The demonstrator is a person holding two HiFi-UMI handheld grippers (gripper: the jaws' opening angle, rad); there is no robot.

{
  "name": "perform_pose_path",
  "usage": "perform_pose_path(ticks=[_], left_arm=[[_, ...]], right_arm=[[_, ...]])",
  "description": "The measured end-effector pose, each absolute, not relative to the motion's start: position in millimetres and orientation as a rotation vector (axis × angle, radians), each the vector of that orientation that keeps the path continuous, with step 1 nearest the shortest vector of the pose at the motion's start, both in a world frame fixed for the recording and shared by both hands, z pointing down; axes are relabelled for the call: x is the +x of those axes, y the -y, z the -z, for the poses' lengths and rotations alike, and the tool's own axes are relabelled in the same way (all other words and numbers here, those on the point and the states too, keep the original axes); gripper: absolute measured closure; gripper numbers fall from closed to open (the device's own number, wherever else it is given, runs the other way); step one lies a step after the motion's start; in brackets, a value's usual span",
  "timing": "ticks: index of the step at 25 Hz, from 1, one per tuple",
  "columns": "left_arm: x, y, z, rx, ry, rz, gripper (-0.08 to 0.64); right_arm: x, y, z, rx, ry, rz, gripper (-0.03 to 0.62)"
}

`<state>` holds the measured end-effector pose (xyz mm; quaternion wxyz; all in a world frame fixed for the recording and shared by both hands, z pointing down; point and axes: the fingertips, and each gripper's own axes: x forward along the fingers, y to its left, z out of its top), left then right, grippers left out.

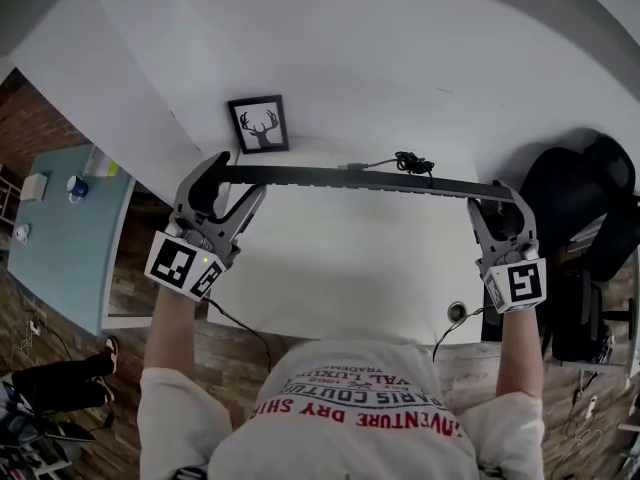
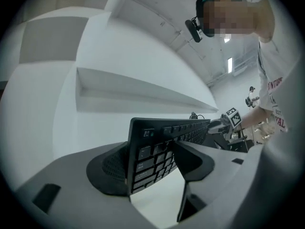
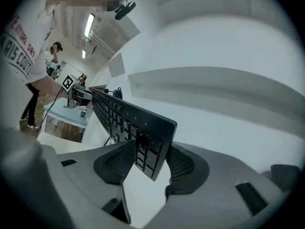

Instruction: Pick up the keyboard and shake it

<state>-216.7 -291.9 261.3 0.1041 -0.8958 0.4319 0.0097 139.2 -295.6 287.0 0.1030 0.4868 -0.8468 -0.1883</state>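
A long black keyboard (image 1: pixel 350 180) hangs in the air above the white table (image 1: pixel 340 278), held edge-on at both ends. My left gripper (image 1: pixel 228 180) is shut on its left end, and in the left gripper view the pads press the key face and the back of the keyboard (image 2: pixel 152 151). My right gripper (image 1: pixel 497 200) is shut on the right end, where the keyboard (image 3: pixel 138 128) stands tilted between the two pads. The keyboard's coiled cable (image 1: pixel 412 162) hangs near its far edge.
A small framed deer picture (image 1: pixel 260 124) leans against the white wall behind the table. A light blue side table (image 1: pixel 60 248) with small items stands at the left. A dark chair with a bag (image 1: pixel 585 218) is at the right. A cable (image 1: pixel 455 318) runs off the table's near edge.
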Motion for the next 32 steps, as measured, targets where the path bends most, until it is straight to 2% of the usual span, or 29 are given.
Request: perform_pose_path(ticks=[12,15,23,32], left_arm=[[-206,270,-232,-2.455,-1.188,-0.177,0.267],[-205,267,-232,-2.455,-1.187,-0.174,0.267],[-213,291,-269,-2.695,-1.305,-0.101,0.266],[-246,321,-287,-2.800,-1.286,-0.199,0.250]], right_arm=[[147,277,-243,1.606,2.407,0.907,0.374],[147,275,-245,1.618,2.410,0.865,0.374],[145,284,-288,1.396,2.402,0.447,0.374],[105,273,-283,1.406,2.322,0.583,0.373]])
